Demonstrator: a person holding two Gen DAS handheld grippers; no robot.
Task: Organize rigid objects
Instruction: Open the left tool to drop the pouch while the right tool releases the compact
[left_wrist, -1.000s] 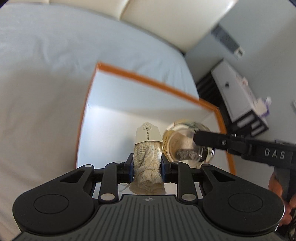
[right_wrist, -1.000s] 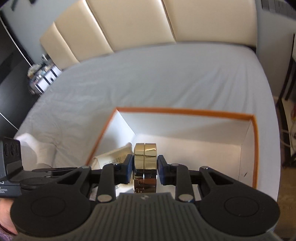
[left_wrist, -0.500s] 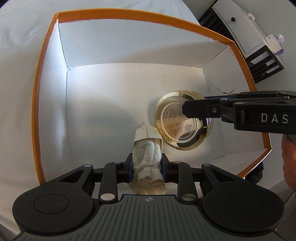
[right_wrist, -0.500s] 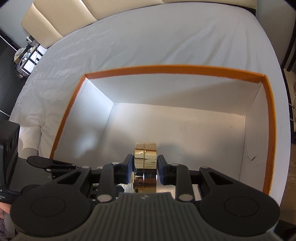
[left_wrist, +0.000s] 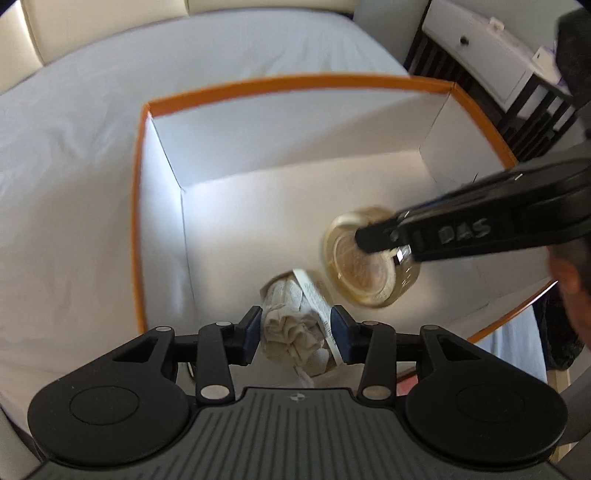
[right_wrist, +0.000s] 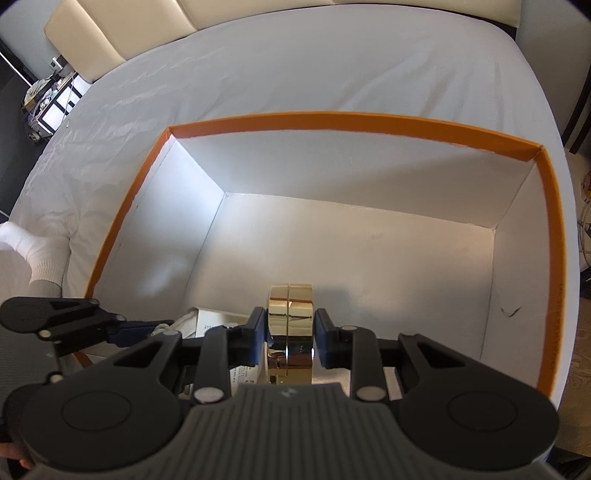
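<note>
An orange-rimmed white box (left_wrist: 295, 83) lies open on the bed. My left gripper (left_wrist: 296, 330) hangs over its near part. Its jaws are opening around a beige rolled cloth bundle (left_wrist: 291, 325) with a paper label, which lies tilted and loose between the pads. My right gripper (right_wrist: 290, 332) is shut on a round gold container (right_wrist: 290, 306), held on edge low inside the box (right_wrist: 354, 123). In the left wrist view the gold container (left_wrist: 354, 266) shows its round face beside the bundle, with the right gripper (left_wrist: 373, 240) on it. In the right wrist view the left gripper (right_wrist: 147, 328) is at the left.
The box sits on a white bed sheet (right_wrist: 332, 66) with a cream padded headboard (right_wrist: 110, 33) behind. A white and dark cabinet (left_wrist: 480, 48) stands to the right of the bed. A white sock (right_wrist: 33, 251) lies left of the box. A hand (left_wrist: 569, 280) holds the right gripper.
My left gripper's jaws have widened, and the cloth bundle has loosened and tilted between them. The right gripper has sunk into the box with the gold container.
</note>
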